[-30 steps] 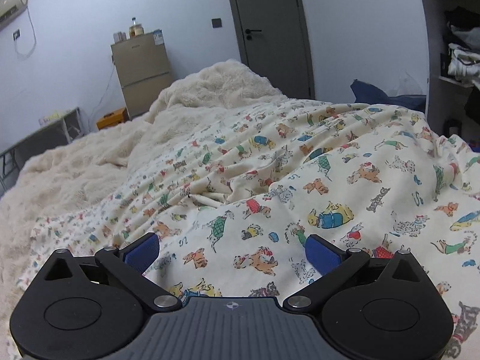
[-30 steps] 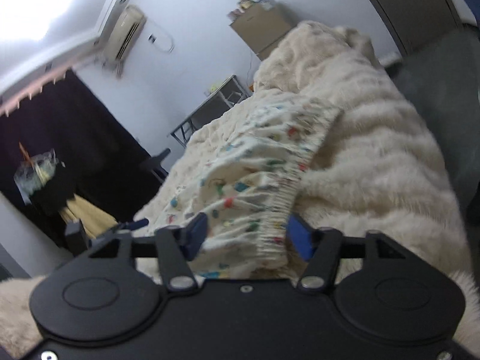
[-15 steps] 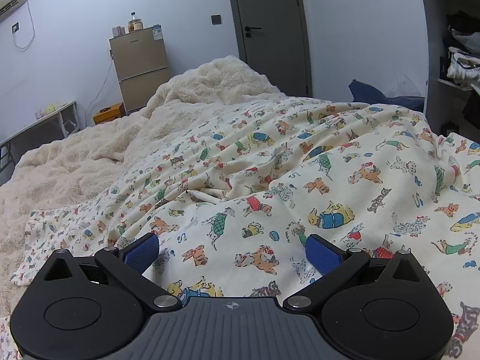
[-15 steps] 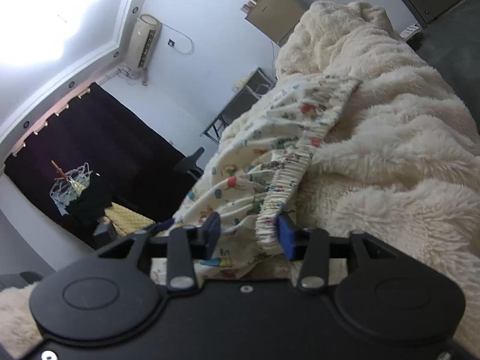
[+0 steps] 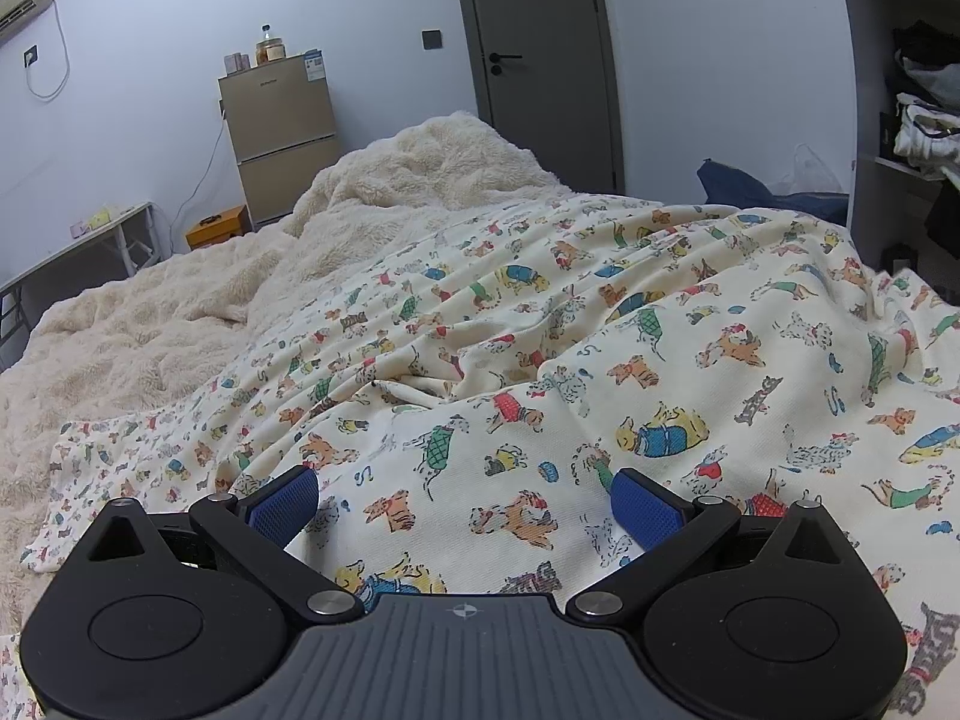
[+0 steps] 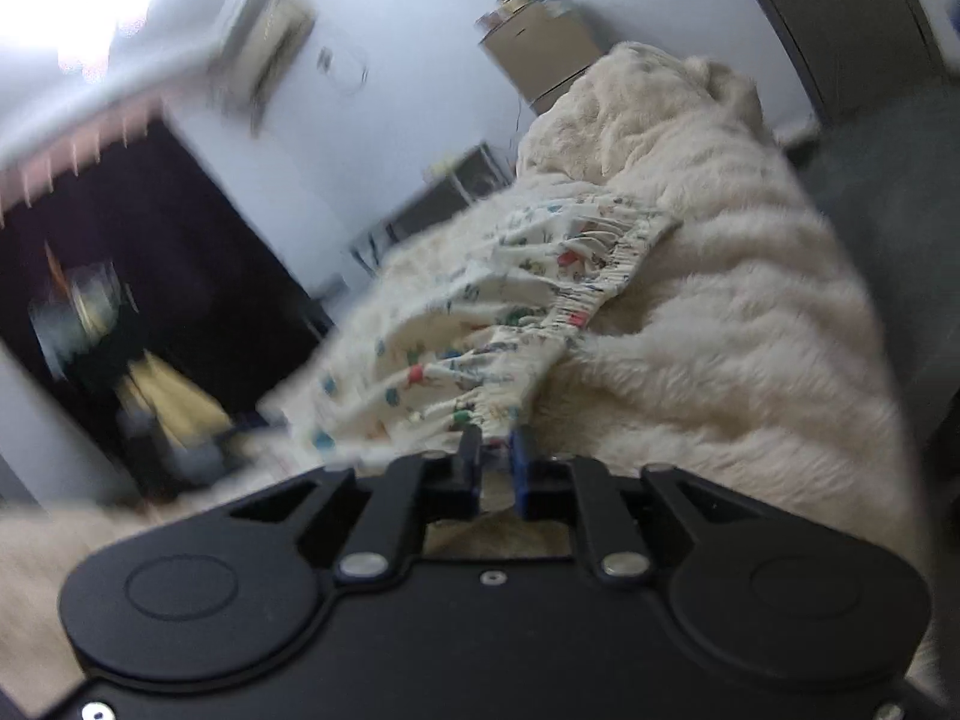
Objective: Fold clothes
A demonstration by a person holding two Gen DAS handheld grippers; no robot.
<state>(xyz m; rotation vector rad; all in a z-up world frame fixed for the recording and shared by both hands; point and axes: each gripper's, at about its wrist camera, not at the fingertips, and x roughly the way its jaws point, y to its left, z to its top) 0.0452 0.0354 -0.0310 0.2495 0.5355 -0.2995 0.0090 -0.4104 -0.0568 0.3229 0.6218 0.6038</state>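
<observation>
A cream garment printed with cartoon animals (image 5: 600,360) lies rumpled across the bed. My left gripper (image 5: 465,501) hovers low over its near part, jaws wide open, with cloth below them and nothing pinched. In the blurred right wrist view the garment's gathered elastic edge (image 6: 576,306) runs straight down into my right gripper (image 6: 495,456). Its jaws are closing, nearly together, with that edge between the blue pads (image 6: 521,468). The cloth rises in a ridge toward the grip.
A fluffy cream blanket (image 5: 198,312) covers the bed under the garment. A small fridge (image 5: 279,138), a side table (image 5: 90,234) and a grey door (image 5: 540,60) stand beyond. Shelves with clothes (image 5: 918,120) are at the right.
The right gripper's jaws have narrowed from wide apart to almost together on the elastic edge, and the view has rolled and lifted. The left gripper has stayed still and open.
</observation>
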